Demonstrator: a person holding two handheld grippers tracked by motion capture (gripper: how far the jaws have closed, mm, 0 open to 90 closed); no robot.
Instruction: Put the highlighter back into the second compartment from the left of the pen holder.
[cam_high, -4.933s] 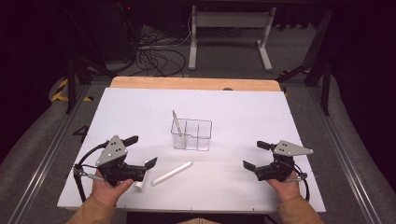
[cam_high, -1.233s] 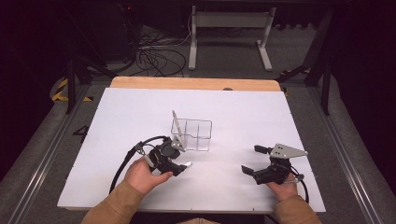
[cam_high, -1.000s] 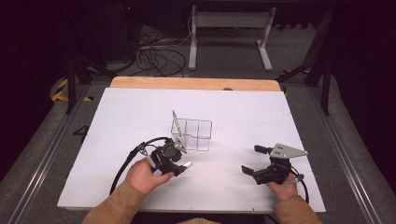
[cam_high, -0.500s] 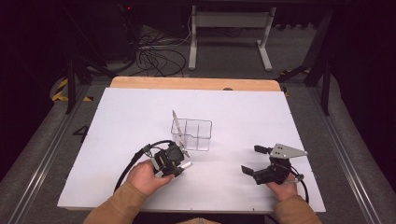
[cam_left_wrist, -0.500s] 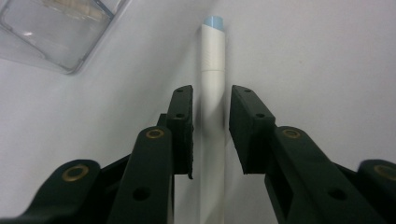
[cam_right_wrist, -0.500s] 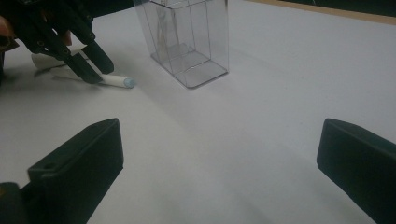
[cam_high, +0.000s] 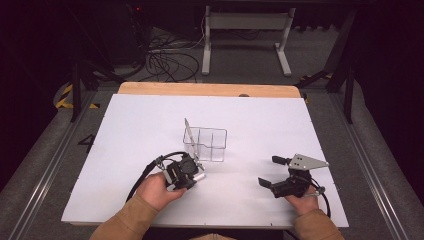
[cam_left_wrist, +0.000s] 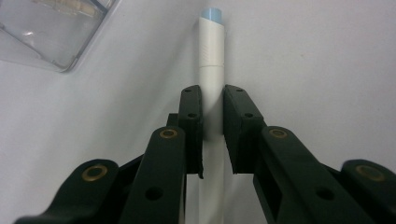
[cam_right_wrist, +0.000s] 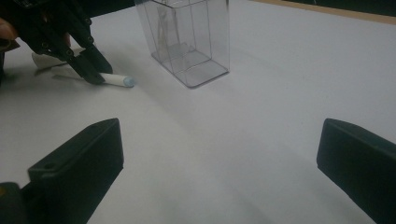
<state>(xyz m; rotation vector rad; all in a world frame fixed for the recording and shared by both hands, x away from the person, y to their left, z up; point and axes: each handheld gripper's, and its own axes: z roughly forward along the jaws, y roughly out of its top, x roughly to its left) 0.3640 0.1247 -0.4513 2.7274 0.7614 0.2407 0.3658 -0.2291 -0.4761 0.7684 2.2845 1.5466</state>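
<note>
the left tool (cam_high: 192, 172) is down on the white surface (cam_high: 125, 130), just in front of the clear plastic organizer (cam_high: 206, 145), with the person's left hand (cam_high: 155, 190) wrapped round its body. its jaws have just been closing, and in the left gripper view the two black pads (cam_left_wrist: 191, 119) press on either side of a white pen (cam_left_wrist: 212, 84) that runs straight up between them. the pen lies flat on the surface, its pale blue tip (cam_left_wrist: 212, 13) pointing away from the tool and its other end passing back under the jaws. a corner of the organizer (cam_left_wrist: 51, 32) sits near, up and to the left in that view, apart from the pen. in the right gripper view the pen (cam_right_wrist: 114, 80) lies to the left of the organizer (cam_right_wrist: 187, 37), the left tool's jaws bearing down on it from above.

the right tool (cam_high: 277, 172) rests low at the near right of the surface, well apart from the organizer and the pen, held in the right hand (cam_high: 300, 197). its jaws stand wide apart with only bare surface between them.

a thin stick (cam_high: 188, 131) leans upright in the left compartment of the organizer.
</note>
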